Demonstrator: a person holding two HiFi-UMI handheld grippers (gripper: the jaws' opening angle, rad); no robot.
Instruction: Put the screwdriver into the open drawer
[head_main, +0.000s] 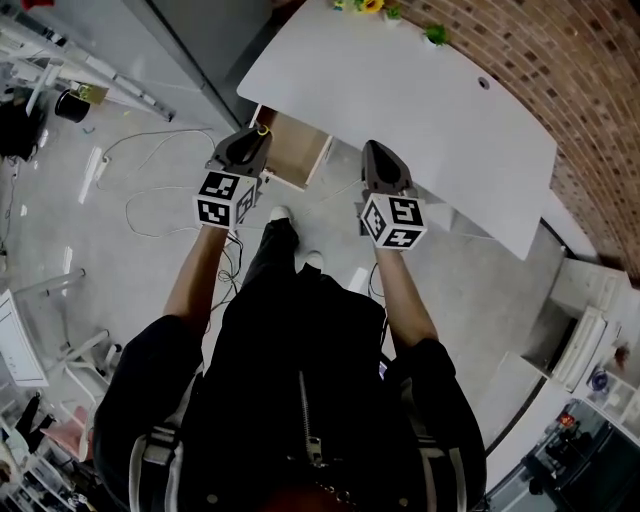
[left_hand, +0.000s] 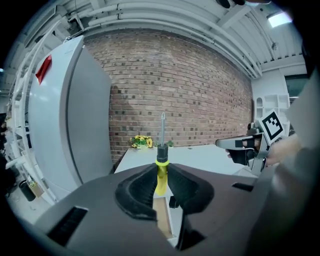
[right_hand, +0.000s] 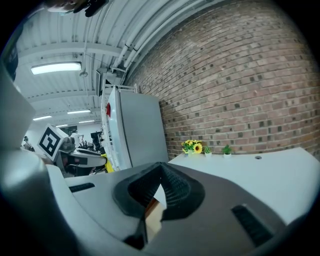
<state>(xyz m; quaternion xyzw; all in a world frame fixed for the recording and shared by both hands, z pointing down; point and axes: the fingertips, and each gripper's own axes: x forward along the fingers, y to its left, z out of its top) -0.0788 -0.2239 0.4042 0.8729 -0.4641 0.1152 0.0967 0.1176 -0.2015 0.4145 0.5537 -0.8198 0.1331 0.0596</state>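
Note:
My left gripper (left_hand: 160, 186) is shut on a screwdriver (left_hand: 161, 160) with a yellow handle, a black collar and a thin metal shaft that points up. In the head view the left gripper (head_main: 248, 150) hangs over the open wooden drawer (head_main: 293, 150) under the white desk (head_main: 400, 110), and a bit of yellow handle (head_main: 262, 130) shows at its tip. My right gripper (head_main: 383, 168) is to the right, at the desk's near edge. In the right gripper view its jaws (right_hand: 159, 192) are shut with nothing between them, and the left gripper (right_hand: 80, 157) shows at the left.
A brick wall (head_main: 560, 70) runs behind the desk, with small flower pots (left_hand: 141, 142) at its back edge. A tall grey cabinet (left_hand: 75, 115) stands to the left. Cables (head_main: 150, 200) lie on the floor by the person's feet (head_main: 282, 215). Shelving stands at the far right (head_main: 590, 340).

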